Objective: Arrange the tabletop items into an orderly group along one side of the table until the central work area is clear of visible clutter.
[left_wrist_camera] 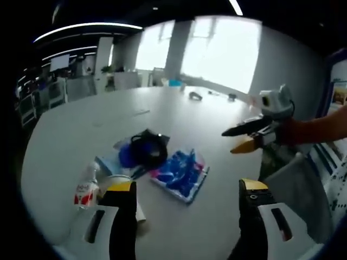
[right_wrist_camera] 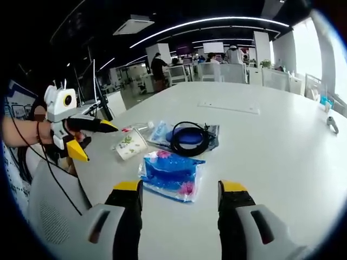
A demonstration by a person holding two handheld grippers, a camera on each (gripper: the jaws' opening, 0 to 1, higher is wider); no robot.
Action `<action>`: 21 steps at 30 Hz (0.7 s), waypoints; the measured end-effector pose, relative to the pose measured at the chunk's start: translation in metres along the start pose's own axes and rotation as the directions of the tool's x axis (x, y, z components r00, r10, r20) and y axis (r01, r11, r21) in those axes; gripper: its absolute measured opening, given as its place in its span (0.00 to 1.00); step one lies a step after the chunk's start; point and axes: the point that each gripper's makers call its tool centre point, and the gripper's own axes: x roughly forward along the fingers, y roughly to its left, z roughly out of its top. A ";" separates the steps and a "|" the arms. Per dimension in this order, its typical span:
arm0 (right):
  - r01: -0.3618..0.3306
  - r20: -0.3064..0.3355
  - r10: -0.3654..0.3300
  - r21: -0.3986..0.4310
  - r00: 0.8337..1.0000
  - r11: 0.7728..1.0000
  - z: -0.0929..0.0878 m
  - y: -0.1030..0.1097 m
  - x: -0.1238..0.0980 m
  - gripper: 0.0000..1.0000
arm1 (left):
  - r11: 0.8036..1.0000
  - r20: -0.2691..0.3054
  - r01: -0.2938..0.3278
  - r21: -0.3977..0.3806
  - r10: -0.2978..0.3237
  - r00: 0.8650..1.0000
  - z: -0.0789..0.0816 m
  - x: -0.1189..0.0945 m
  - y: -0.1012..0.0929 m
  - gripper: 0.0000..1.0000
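Right gripper view: both tongs (right_wrist_camera: 179,200) gape empty; paper cup (right_wrist_camera: 130,143) lies tipped.

White table (right_wrist_camera: 282,146), blue-and-pink packet (right_wrist_camera: 171,174), black cable (right_wrist_camera: 190,138), perhaps floral-patterned white cup (right_wrist_camera: 130,144).

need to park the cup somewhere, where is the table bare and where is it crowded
Bare: the wide white table beyond and beside the blue packet, out toward the paper sheet. Crowded: the cluster of paper cup, small bottle, black cable coil and packet near the table edge.
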 end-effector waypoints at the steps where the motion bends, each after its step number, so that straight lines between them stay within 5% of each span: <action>1: -0.001 -0.001 0.001 0.002 1.000 1.000 0.000 0.000 0.001 0.54 | 1.000 -0.005 0.001 0.000 -0.001 1.000 0.000 0.002 0.000 0.73; 21: -0.004 -0.028 0.004 0.015 1.000 1.000 -0.007 -0.006 0.017 0.50 | 1.000 -0.045 0.018 -0.008 -0.018 0.999 -0.003 0.033 0.002 0.69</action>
